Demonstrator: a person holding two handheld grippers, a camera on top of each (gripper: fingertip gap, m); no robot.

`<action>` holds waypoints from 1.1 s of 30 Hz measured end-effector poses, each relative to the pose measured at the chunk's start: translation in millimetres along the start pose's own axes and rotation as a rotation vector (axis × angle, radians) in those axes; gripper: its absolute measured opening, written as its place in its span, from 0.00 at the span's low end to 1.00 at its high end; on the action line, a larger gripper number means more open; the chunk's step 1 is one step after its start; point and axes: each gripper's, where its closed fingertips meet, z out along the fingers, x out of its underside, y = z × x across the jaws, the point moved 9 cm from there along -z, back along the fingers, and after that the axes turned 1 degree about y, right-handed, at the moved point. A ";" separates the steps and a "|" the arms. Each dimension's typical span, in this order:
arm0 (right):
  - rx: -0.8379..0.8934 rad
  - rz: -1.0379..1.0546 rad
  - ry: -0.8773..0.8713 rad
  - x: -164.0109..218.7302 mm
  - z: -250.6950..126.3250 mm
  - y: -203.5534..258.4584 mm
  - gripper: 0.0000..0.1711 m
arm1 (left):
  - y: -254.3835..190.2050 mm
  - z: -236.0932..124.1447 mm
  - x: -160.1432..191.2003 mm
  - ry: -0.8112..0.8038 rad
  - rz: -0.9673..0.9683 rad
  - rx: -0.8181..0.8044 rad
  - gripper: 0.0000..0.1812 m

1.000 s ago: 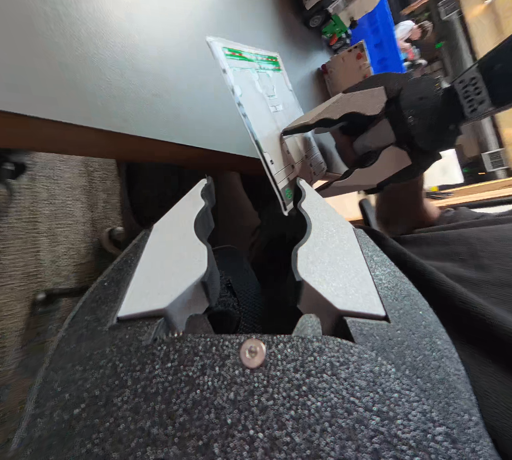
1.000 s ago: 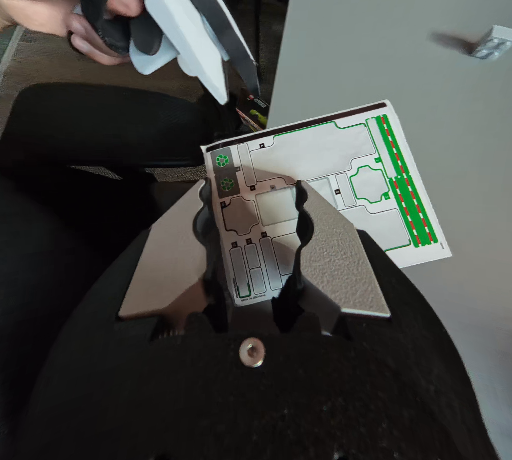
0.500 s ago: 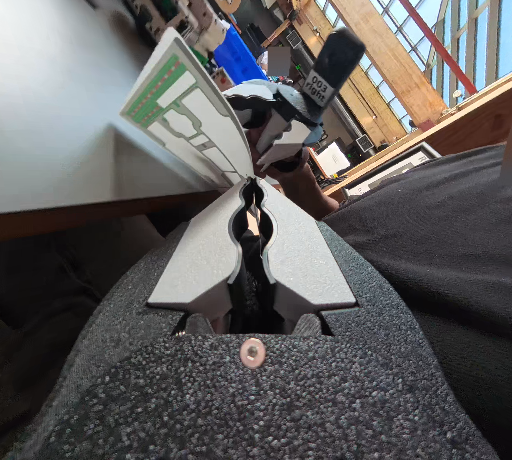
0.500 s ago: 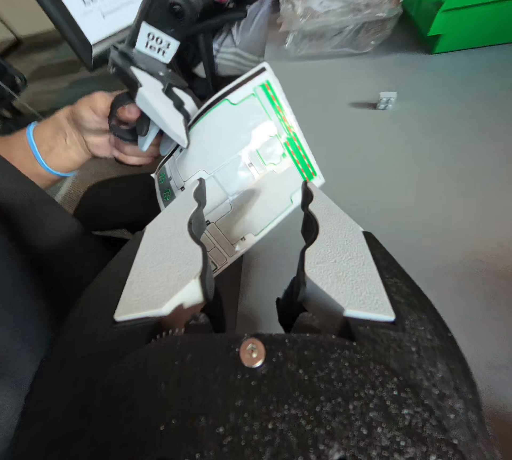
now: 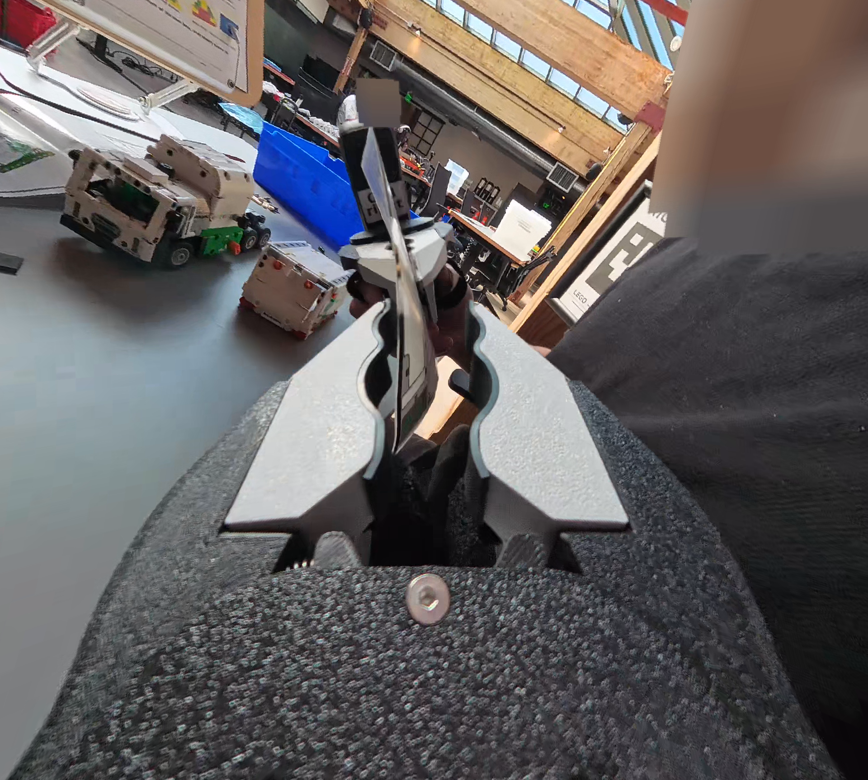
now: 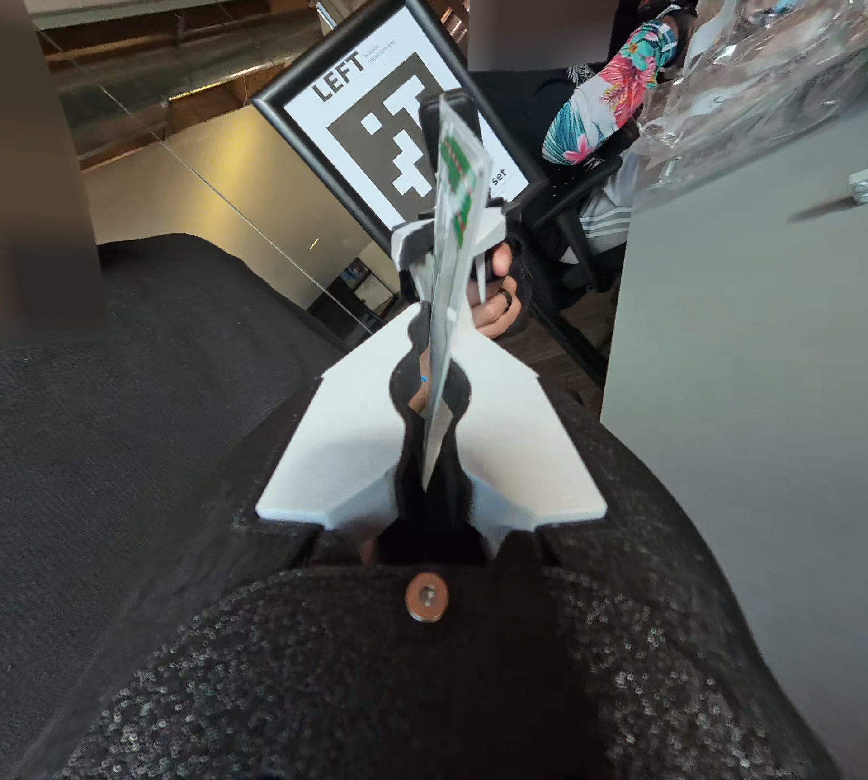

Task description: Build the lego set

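Observation:
A white sticker sheet (image 5: 413, 363) with green outlines stands edge-on in the air between both grippers. My left gripper (image 5: 427, 306) is open, with the sheet's lower corner in the gap, close to the left finger. My right gripper (image 6: 439, 316) is shut on the sticker sheet (image 6: 458, 175), which runs up and away from its jaws. The right gripper also shows in the left wrist view (image 5: 399, 269), fingers closed around the sheet's far end. The left gripper shows in the right wrist view (image 6: 446, 250), fingers apart on either side of the sheet.
A white and green lego truck (image 5: 155, 203) and a separate white lego box section (image 5: 291, 288) stand on the grey table (image 5: 94, 382). A blue bin (image 5: 300, 184) is behind them. A small grey brick (image 6: 859, 189) and plastic bags (image 6: 751, 29) lie on the table. The grippers' ends are close to 5 centimetres from one another.
The sheet went from my left gripper to my right: the left opened and the right closed on it. The sheet turned edge-on and both grippers tilted up.

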 end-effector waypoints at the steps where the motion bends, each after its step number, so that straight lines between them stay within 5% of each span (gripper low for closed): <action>1: 0.010 -0.009 -0.010 -1.7 -6.2 3.7 0.00 | 6.1 5.0 -6.8 -0.008 -0.016 -0.006 0.15; 8: 0.113 -0.018 -0.043 -0.9 -49.1 16.0 0.00 | 37.0 58.5 -48.8 -0.014 -0.046 0.055 0.11; 15: 0.203 -0.030 -0.074 6.9 -77.9 17.8 0.00 | 46.0 101.1 -55.1 0.062 -0.065 0.140 0.00; 33: 0.275 -0.057 -0.206 4.2 -107.5 19.4 0.00 | 48.4 118.0 -58.1 0.084 -0.080 0.151 0.00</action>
